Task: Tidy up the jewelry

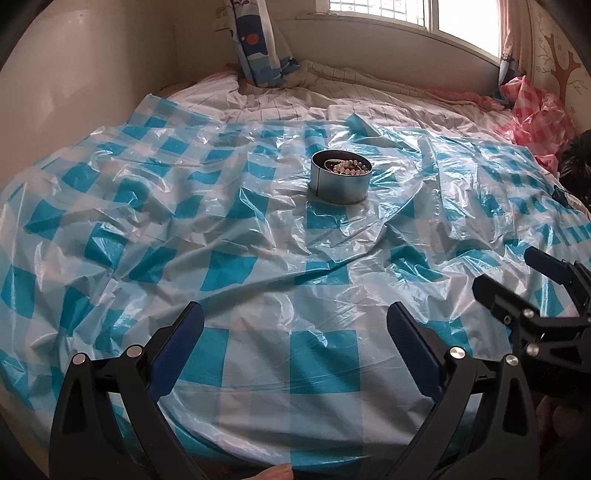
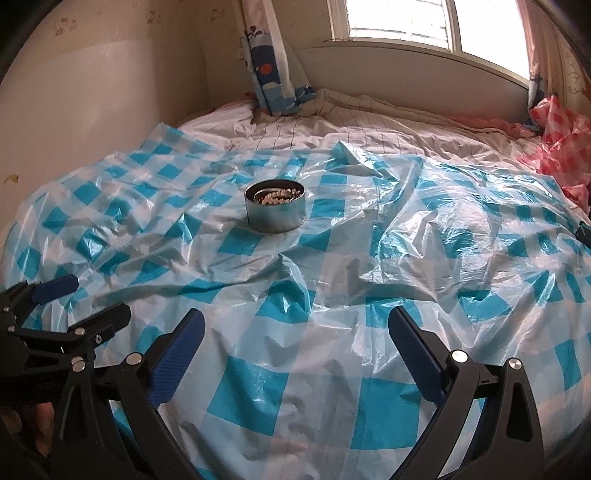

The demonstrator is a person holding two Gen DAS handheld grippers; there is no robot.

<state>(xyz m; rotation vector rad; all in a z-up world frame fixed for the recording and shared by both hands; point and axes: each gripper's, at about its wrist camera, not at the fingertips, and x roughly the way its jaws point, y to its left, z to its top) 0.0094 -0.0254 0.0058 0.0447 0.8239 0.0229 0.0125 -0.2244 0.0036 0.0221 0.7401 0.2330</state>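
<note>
Well ahead of both grippers, the tin (image 1: 340, 177) is sitting upright, holding beaded jewelry (image 1: 347, 167); left gripper (image 1: 295, 325) and right gripper (image 2: 295, 328) are hovering spread, empty, seemingly finished.

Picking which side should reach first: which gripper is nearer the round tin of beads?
Neither clearly. The left gripper and the right gripper are both open, side by side, well short of the tin.

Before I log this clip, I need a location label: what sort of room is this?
Most likely a bedroom. A bed with rumpled striped bedding fills the view, set under a window with a patterned curtain. A blue checked plastic sheet covers the bed, with a round tin of beads on it.
</note>
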